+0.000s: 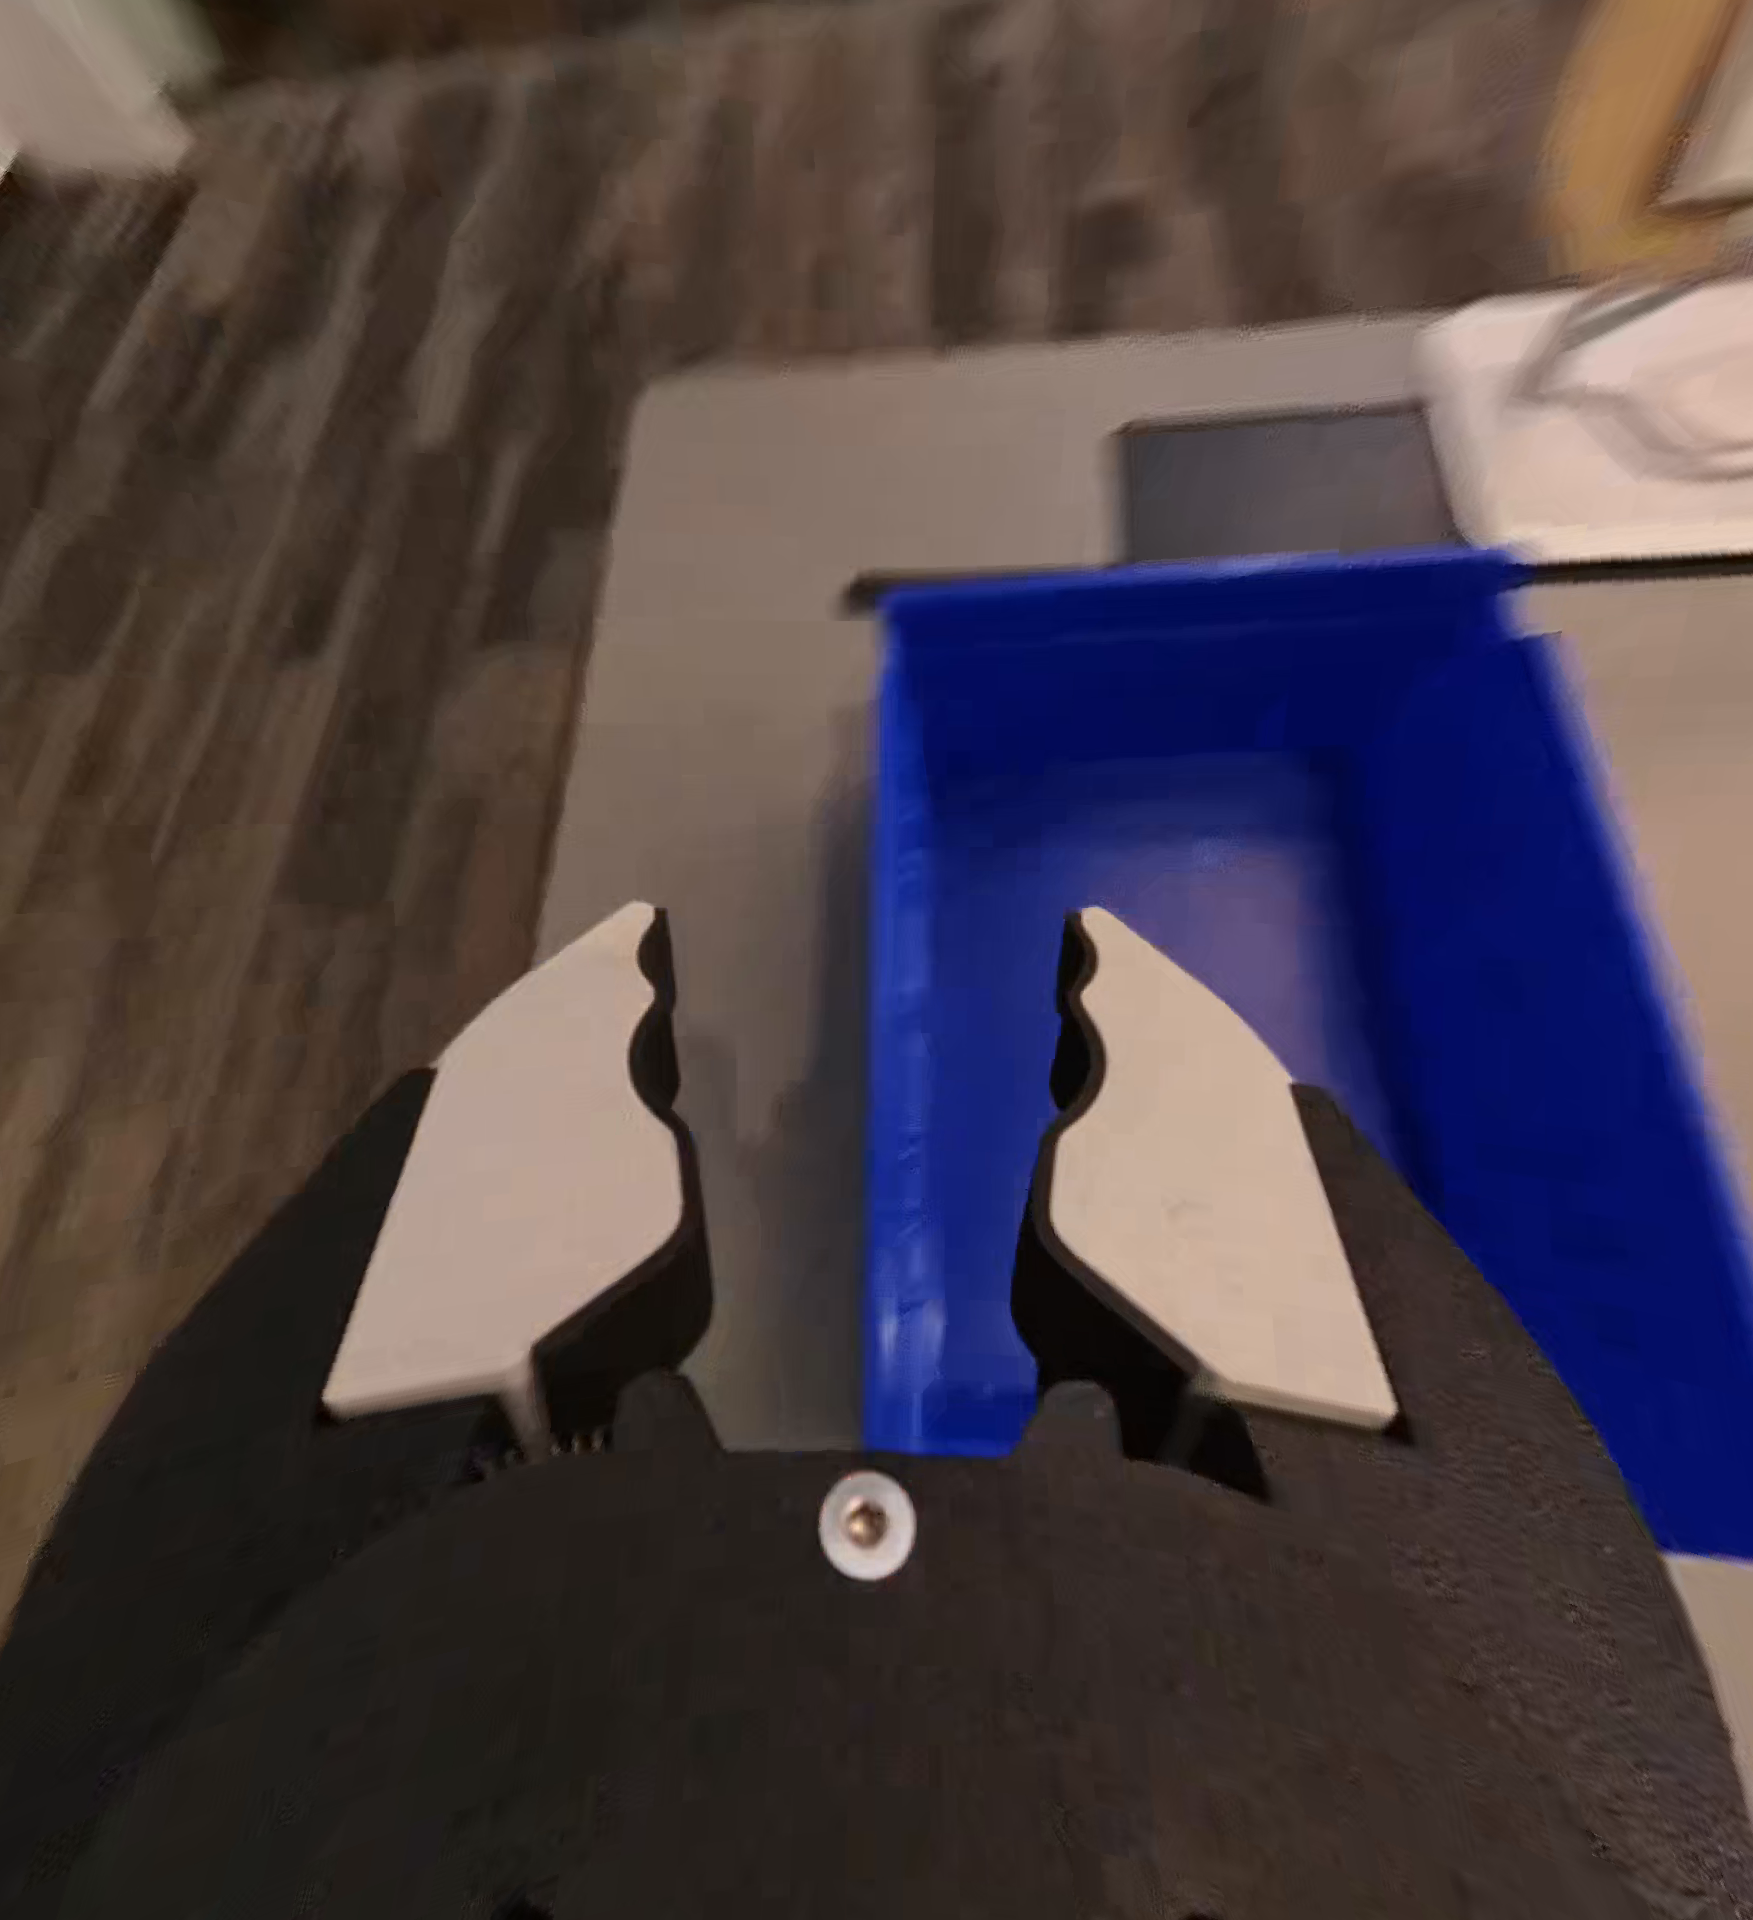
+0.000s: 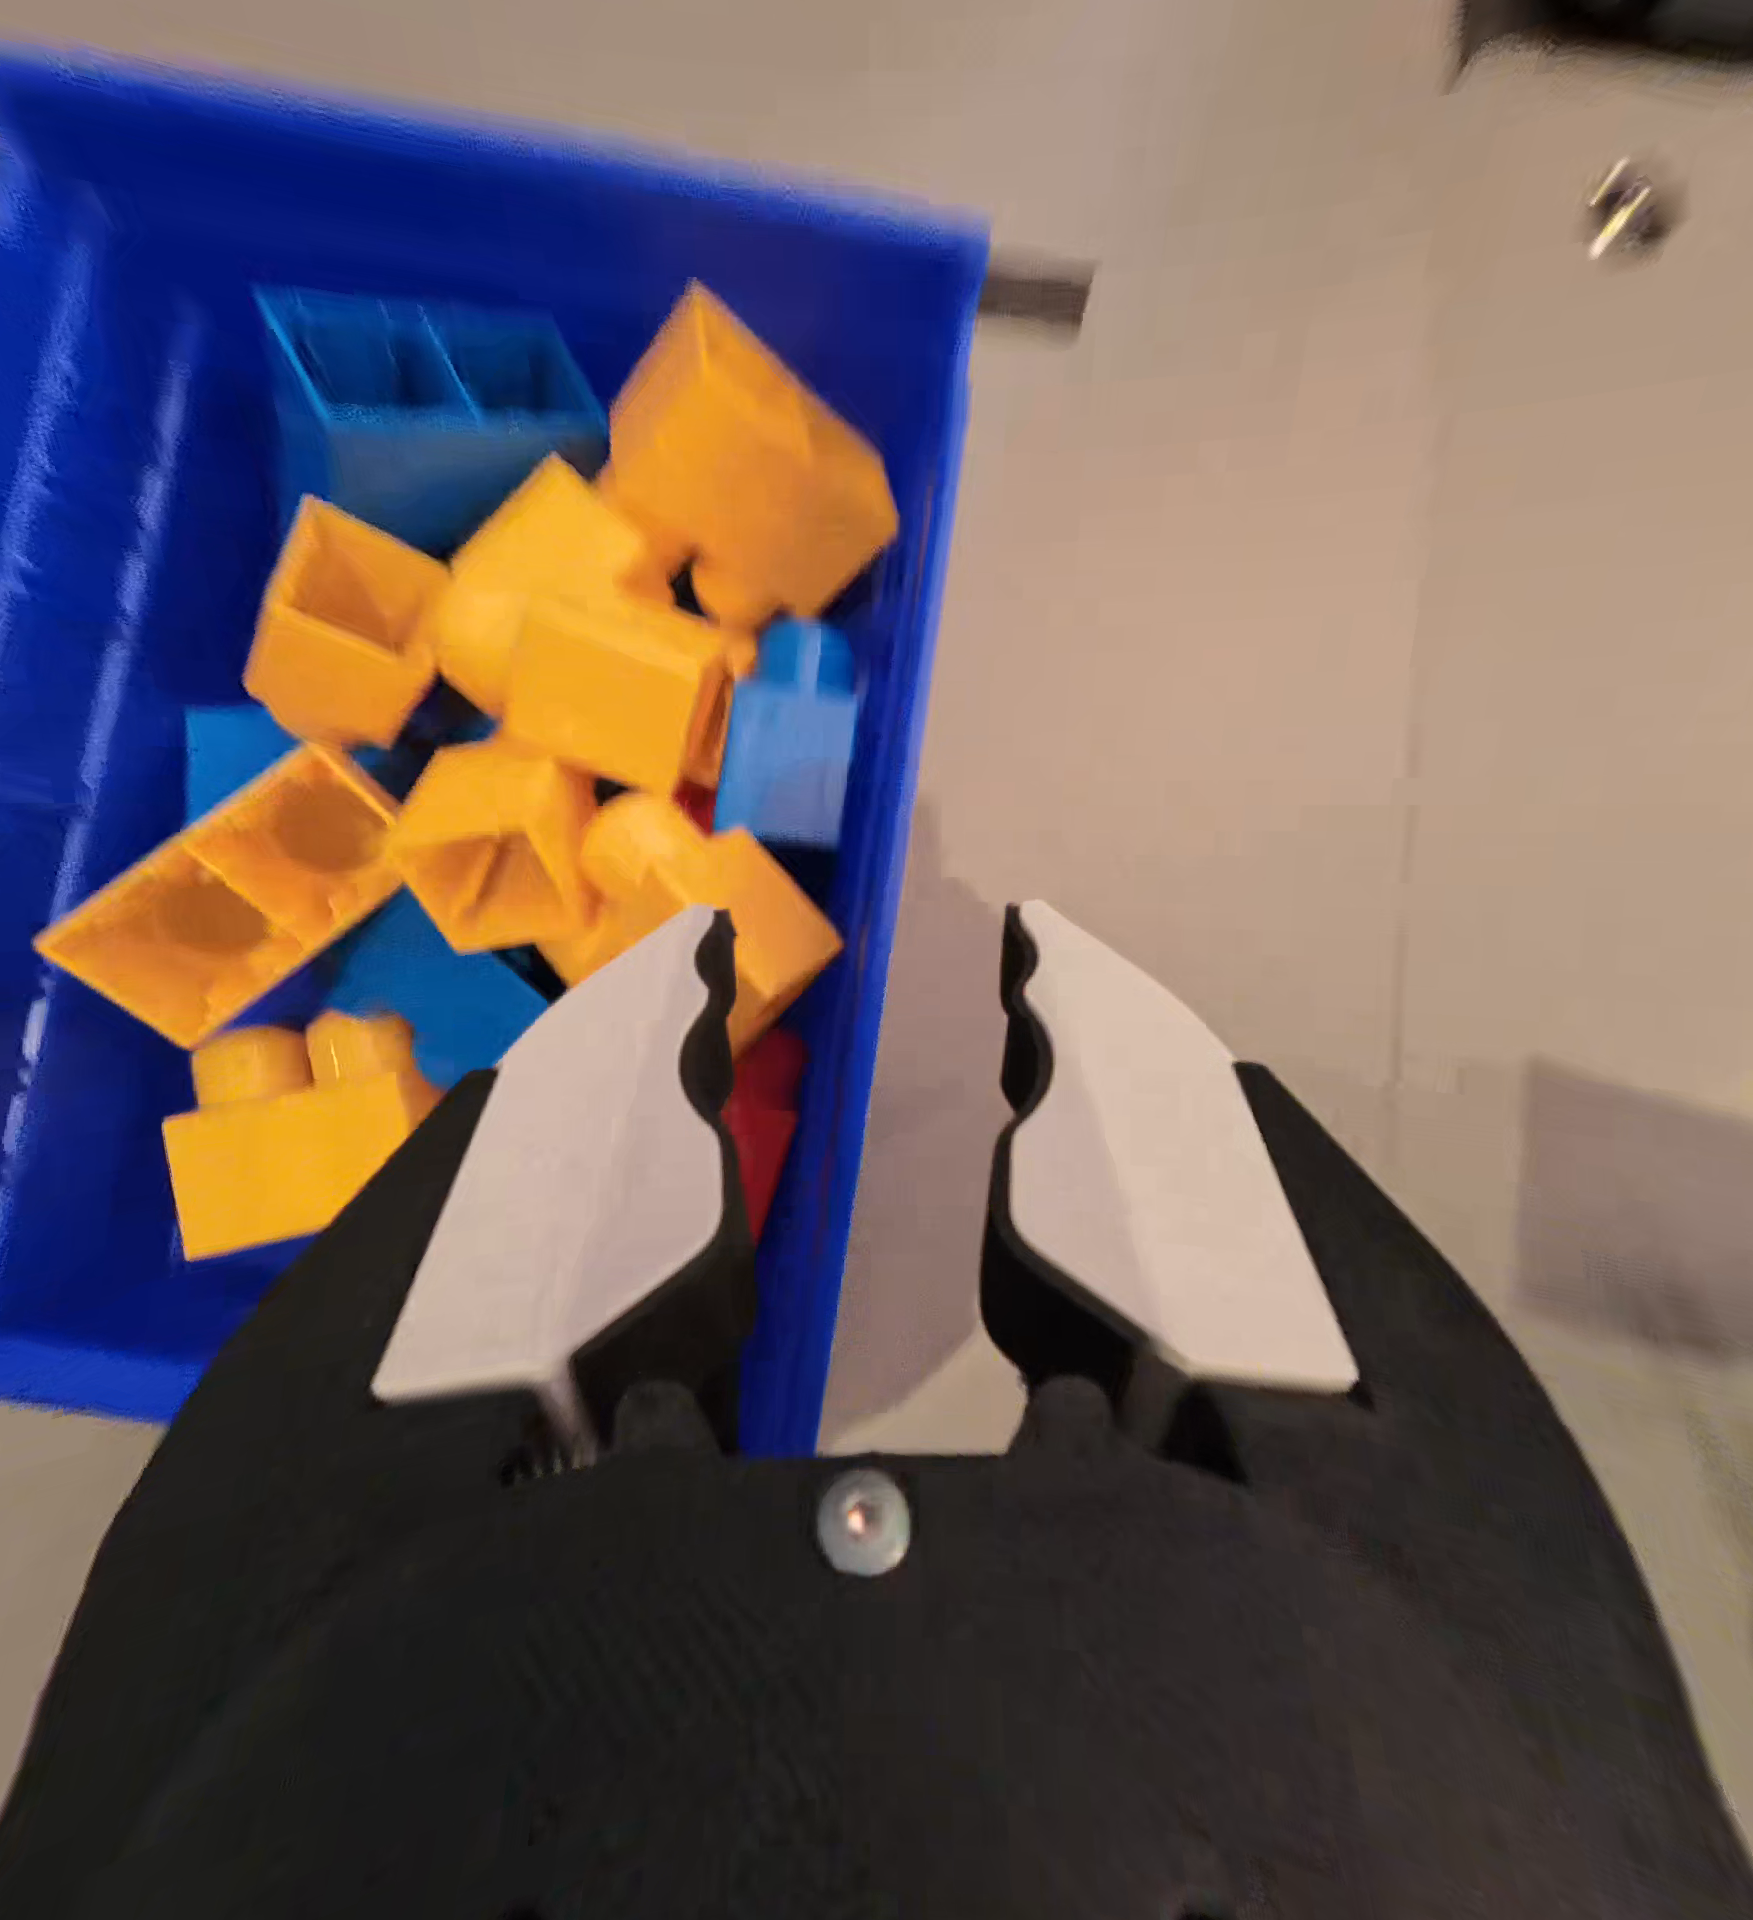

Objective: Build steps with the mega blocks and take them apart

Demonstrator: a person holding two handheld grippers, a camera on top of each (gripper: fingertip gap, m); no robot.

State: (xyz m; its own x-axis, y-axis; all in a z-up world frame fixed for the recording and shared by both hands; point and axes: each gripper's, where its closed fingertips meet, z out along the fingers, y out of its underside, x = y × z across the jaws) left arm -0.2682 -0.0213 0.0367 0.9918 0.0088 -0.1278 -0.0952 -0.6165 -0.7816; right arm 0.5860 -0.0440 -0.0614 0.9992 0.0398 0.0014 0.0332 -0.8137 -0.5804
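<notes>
Right gripper (image 2: 867,914) hanging unclenched, empty, over block-filled blue bin (image 2: 939,436), likely picking; left gripper (image 1: 864,914) likewise released, idling above empty blue bin (image 1: 1474,935).

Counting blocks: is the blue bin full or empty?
Partly full: the bin holds loose yellow blocks, blue blocks and a red block.

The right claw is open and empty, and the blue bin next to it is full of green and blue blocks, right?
Almost. The right gripper is open and empty, and the blue bin beside it holds a pile of blocks, but none are green. The right wrist view shows mostly orange blocks, some blue blocks and a red block.
</notes>
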